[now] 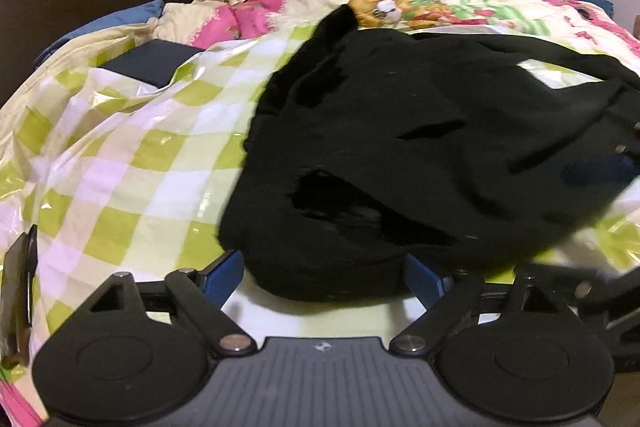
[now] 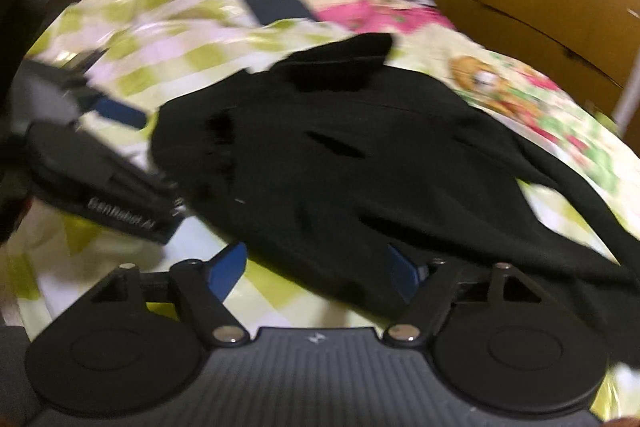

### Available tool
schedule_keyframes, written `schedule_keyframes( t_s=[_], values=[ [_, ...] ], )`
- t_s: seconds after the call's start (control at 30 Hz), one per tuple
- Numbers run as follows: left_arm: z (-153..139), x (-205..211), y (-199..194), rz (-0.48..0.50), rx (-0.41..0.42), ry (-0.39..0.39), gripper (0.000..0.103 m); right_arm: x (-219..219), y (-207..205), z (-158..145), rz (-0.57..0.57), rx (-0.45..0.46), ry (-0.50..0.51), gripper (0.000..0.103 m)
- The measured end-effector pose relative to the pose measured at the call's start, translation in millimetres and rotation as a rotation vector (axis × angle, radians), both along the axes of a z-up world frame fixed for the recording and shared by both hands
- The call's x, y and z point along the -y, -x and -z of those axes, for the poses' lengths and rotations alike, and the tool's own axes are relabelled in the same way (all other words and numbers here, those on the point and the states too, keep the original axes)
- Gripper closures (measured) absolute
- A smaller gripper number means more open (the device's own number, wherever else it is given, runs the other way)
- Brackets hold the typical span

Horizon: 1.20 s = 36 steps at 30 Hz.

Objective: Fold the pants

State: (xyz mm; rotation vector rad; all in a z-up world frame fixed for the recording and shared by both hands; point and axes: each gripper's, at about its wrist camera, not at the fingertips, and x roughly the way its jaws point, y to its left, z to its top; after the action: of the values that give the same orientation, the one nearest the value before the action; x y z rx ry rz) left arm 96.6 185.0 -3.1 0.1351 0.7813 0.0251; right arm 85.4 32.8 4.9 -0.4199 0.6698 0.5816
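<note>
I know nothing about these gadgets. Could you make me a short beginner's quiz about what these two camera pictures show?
1. True or false: the crumpled black fabric pants lie on a green-and-white checked plastic sheet spread over the bed.
2. Which thing lies beyond the checked sheet, near the brown headboard? A) a flat dark blue box B) a red mug C) a pair of shoes
3. Fill in: the fingers of the right gripper are coloured ____.

Key: 1 true; 2 A; 3 blue.
</note>
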Motion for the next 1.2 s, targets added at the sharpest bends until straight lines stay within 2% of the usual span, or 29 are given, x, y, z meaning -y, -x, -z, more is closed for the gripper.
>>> schedule_keyframes(
  t_s=[0.07,0.13,0.17,0.27,0.33,0.37,0.4,0.43,0.5,0.6,0.77,1.03,1.1,1.13,1.2],
  values=[
    [-1,-9,-5,0.005,0.003,0.012,0.003,-13,-9,7,-0.044,-0.025,0.007,0.039],
    [-4,-17,-6,0.018,0.024,0.046,0.003,-24,-18,15,-0.066,-0.06,0.018,0.059],
    [-3,-19,-7,0.03,0.025,0.043,0.003,-29,-22,19,-0.067,-0.083,0.026,0.062],
    [12,-20,-22,0.048,-0.002,-0.015,0.003,-32,-26,27,-0.065,-0.113,0.018,0.062],
    [14,-28,-27,0.026,-0.006,0.006,0.004,-36,-27,28,-0.064,-0.113,0.039,0.066],
    [13,-34,-30,0.014,-0.008,0.035,0.01,-38,-26,26,-0.066,-0.119,0.043,0.068],
    [13,-39,-32,-0.001,-0.013,0.057,0.026,-39,-27,25,-0.073,-0.125,0.045,0.071],
    [16,-43,-35,0.005,-0.033,0.076,0.031,-37,-26,23,-0.079,-0.13,0.047,0.073],
    [20,-50,-37,0.035,-0.039,0.103,0.04,-38,-29,22,-0.075,-0.146,0.053,0.076],
    [17,-52,-31,0.07,-0.03,0.031,0.047,-45,-32,22,-0.052,-0.172,0.046,0.083],
    [14,-77,-23,0.034,-0.043,-0.006,0.049,-71,-23,21,-0.084,-0.197,0.043,0.084],
    [8,-133,-2,-0.105,-0.058,-0.122,0.049,-136,-12,22,-0.138,-0.296,-0.09,0.084],
    [5,-138,2,-0.142,-0.058,-0.15,0.049,-155,-8,22,-0.154,-0.335,-0.128,0.078],
    [3,-141,4,-0.157,-0.06,-0.151,0.049,-164,-7,22,-0.154,-0.352,-0.138,0.07],
    [-3,-140,10,-0.165,-0.047,-0.142,0.049,-174,-5,19,-0.153,-0.364,-0.163,0.067]
  ],
)
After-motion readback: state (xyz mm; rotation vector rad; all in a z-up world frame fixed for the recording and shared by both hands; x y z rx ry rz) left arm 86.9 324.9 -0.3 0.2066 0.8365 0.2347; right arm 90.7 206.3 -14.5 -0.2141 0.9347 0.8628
